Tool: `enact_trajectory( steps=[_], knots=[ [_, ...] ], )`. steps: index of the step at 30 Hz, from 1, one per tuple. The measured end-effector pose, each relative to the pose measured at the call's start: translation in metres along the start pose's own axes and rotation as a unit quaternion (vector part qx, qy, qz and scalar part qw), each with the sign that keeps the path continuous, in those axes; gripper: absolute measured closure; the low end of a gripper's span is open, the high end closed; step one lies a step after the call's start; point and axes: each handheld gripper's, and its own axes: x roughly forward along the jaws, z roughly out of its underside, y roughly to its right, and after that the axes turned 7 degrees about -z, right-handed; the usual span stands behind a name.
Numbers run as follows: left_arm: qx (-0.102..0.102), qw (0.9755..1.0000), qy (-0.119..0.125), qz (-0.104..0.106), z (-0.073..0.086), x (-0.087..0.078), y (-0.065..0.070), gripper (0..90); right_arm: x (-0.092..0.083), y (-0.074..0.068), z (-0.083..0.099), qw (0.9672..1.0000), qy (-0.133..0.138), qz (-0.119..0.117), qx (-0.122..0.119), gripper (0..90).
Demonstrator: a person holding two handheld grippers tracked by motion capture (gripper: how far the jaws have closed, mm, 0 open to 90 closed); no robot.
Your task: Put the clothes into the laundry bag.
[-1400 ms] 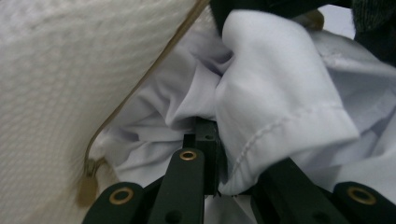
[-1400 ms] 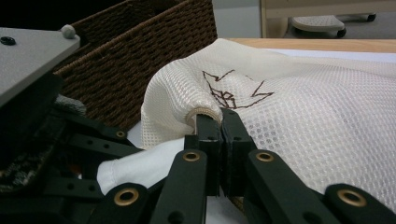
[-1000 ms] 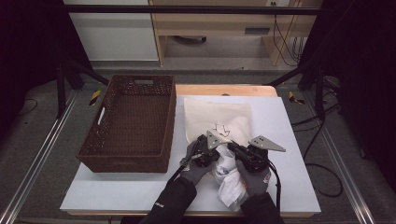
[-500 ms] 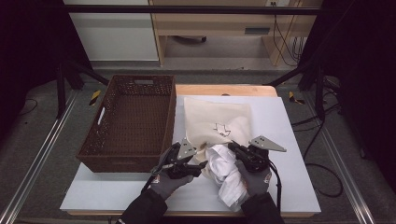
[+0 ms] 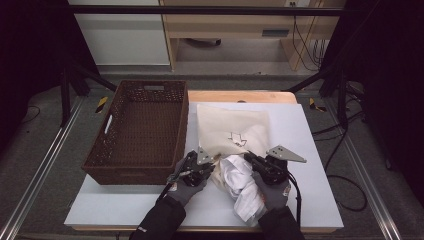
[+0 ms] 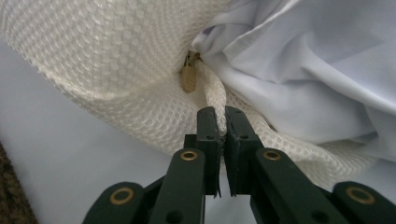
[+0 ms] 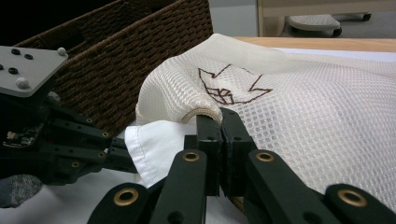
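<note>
A cream mesh laundry bag with a dark embroidered emblem lies on the white tabletop. A crumpled white garment sticks out of its near opening. My left gripper has just been closing and is shut on the bag's mesh rim, just below the brass zipper pull, with the garment to its right. My right gripper is shut on the bag's rim above the garment's hem, and the left gripper faces it.
A dark brown wicker basket with nothing in it stands on the table's left half, close to my left hand. A wooden board edge shows behind the bag. Bare tabletop lies to the right and in front.
My left gripper pulled away to the left from the garment, opened, then came down shut on the bag's rim. The right gripper has stayed put on the bag.
</note>
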Motion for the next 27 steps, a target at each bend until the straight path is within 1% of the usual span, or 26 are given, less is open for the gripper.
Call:
enact_trajectory(
  steps=[1,4,5,8,10,12,14,15,16,17,18,19,20,22,24,25,27],
  knots=[
    [-0.001,1.0000,0.004,0.005,0.001,-0.005,0.000,85.1,0.000,0.000,0.000,1.0000,0.000,0.000,0.000,88.4],
    [0.010,0.9998,0.014,0.005,0.009,-0.022,0.002,85.3,-0.001,-0.001,-0.001,1.0000,-0.002,0.000,-0.003,88.4],
    [0.013,0.9998,0.014,0.005,0.013,-0.028,0.002,85.3,-0.002,-0.001,-0.001,1.0000,-0.003,-0.001,-0.005,88.4],
    [0.011,0.9998,0.012,0.012,0.030,-0.042,0.004,85.2,-0.002,-0.002,-0.002,0.9999,-0.006,-0.004,-0.007,88.3],
    [0.006,0.9997,0.012,0.020,0.042,-0.046,0.005,84.9,-0.001,-0.002,-0.002,0.9999,-0.012,-0.007,-0.007,88.3],
    [0.009,0.9998,0.010,0.016,0.050,-0.047,0.007,84.5,0.000,-0.004,-0.001,0.9997,-0.018,-0.011,-0.011,88.3],
    [0.002,0.9998,0.014,0.012,0.052,-0.046,0.006,82.7,0.002,-0.006,-0.001,0.9996,-0.021,-0.011,-0.013,88.3],
    [-0.004,0.9997,0.020,0.012,0.051,-0.046,0.006,79.6,0.002,-0.007,-0.001,0.9995,-0.026,-0.009,-0.018,88.3],
    [-0.009,0.9994,0.028,0.016,0.049,-0.047,0.006,75.2,0.002,-0.008,-0.002,0.9995,-0.026,-0.008,-0.019,88.3],
    [-0.013,0.9988,0.041,0.022,0.046,-0.049,0.007,69.9,0.002,-0.008,-0.002,0.9995,-0.024,-0.009,-0.018,88.3],
    [-0.014,0.9982,0.054,0.022,0.042,-0.052,0.009,64.1,0.002,-0.008,-0.002,0.9995,-0.025,-0.008,-0.018,88.3],
    [-0.010,0.9975,0.065,0.025,0.037,-0.055,0.013,57.7,0.002,-0.008,-0.001,0.9995,-0.025,-0.008,-0.019,88.3],
    [-0.006,0.9969,0.072,0.031,0.032,-0.056,0.017,51.3,0.002,-0.008,-0.001,0.9995,-0.024,-0.008,-0.017,88.3],
    [0.000,0.9959,0.079,0.045,0.022,-0.055,0.029,41.5,0.002,-0.008,-0.001,0.9996,-0.023,-0.007,-0.017,88.3],
    [0.007,0.9951,0.078,0.060,0.015,-0.050,0.041,30.7,0.002,-0.009,-0.001,0.9996,-0.022,-0.005,-0.016,88.3],
    [0.009,0.9947,0.079,0.065,0.013,-0.046,0.046,27.2,0.002,-0.009,-0.001,0.9996,-0.022,-0.005,-0.017,88.3],
    [0.008,0.9944,0.078,0.070,0.011,-0.037,0.056,23.3,0.002,-0.008,-0.001,0.9996,-0.022,-0.006,-0.016,88.3]
  ],
)
